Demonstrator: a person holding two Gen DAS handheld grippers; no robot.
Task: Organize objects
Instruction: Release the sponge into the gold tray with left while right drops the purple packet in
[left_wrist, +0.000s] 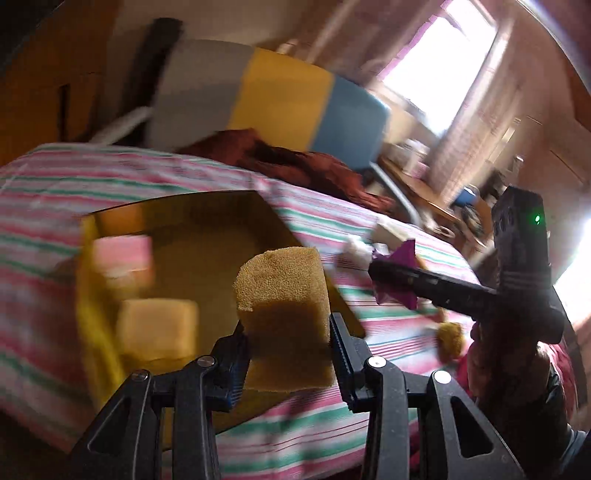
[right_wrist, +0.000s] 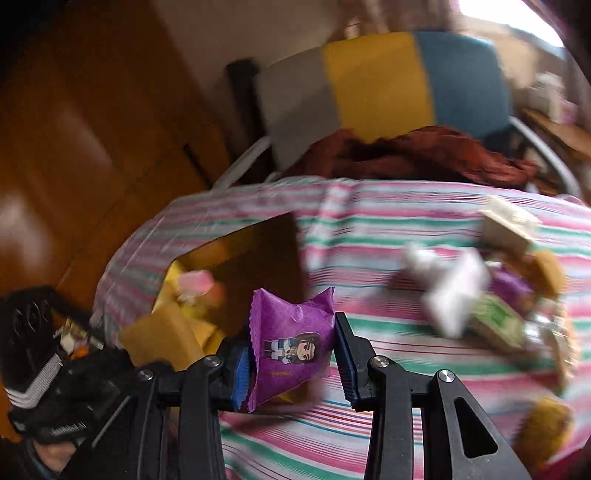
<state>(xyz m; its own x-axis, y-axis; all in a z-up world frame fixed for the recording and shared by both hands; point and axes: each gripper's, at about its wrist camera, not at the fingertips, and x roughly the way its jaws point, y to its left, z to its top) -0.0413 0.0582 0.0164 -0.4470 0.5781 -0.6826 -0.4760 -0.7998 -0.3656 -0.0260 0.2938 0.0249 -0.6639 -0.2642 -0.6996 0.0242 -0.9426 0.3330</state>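
My left gripper (left_wrist: 288, 332) is shut on a yellow-brown sponge block (left_wrist: 284, 295) and holds it over the near edge of a yellow box (left_wrist: 221, 229). The box lies on a striped tablecloth and holds a pink block (left_wrist: 122, 254) and a pale yellow block (left_wrist: 159, 328). My right gripper (right_wrist: 291, 343) is shut on a purple snack packet (right_wrist: 291, 339) with a cartoon figure, just right of the box (right_wrist: 236, 251). The right gripper also shows in the left wrist view (left_wrist: 391, 277), holding the packet above the cloth.
A pile of loose items (right_wrist: 491, 295) lies on the striped cloth (right_wrist: 369, 236) at the right: white packets, a green packet, brown sponge pieces. A grey, yellow and blue chair (right_wrist: 373, 85) with a rust-red cloth (right_wrist: 424, 151) stands behind the table. A wooden cabinet (right_wrist: 74, 147) is at the left.
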